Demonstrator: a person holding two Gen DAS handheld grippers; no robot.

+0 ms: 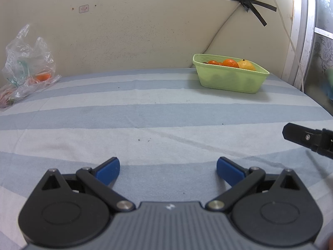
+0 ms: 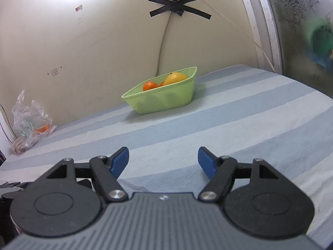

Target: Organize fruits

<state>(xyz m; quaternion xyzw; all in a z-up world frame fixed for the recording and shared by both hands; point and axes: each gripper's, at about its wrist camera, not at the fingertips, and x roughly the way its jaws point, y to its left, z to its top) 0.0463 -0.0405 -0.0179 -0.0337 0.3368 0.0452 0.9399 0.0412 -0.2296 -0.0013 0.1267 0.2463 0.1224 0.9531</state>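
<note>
A light green basket (image 1: 231, 79) stands at the far right of the striped cloth, holding an orange (image 1: 230, 63), a yellow fruit (image 1: 246, 65) and small red fruits (image 1: 213, 62). It also shows in the right wrist view (image 2: 162, 99) with the orange (image 2: 150, 85) and yellow fruit (image 2: 175, 78). A clear plastic bag (image 1: 29, 62) at the far left holds another orange (image 1: 43, 76); the bag shows too in the right wrist view (image 2: 31, 123). My left gripper (image 1: 168, 169) is open and empty, low over the cloth. My right gripper (image 2: 163, 160) is open and empty.
The blue and white striped cloth (image 1: 145, 114) covers the surface up to a cream wall. A cable taped with black tape (image 2: 179, 6) hangs above the basket. A window frame (image 1: 301, 31) stands at the right. Part of the right gripper (image 1: 308, 138) shows at the left view's right edge.
</note>
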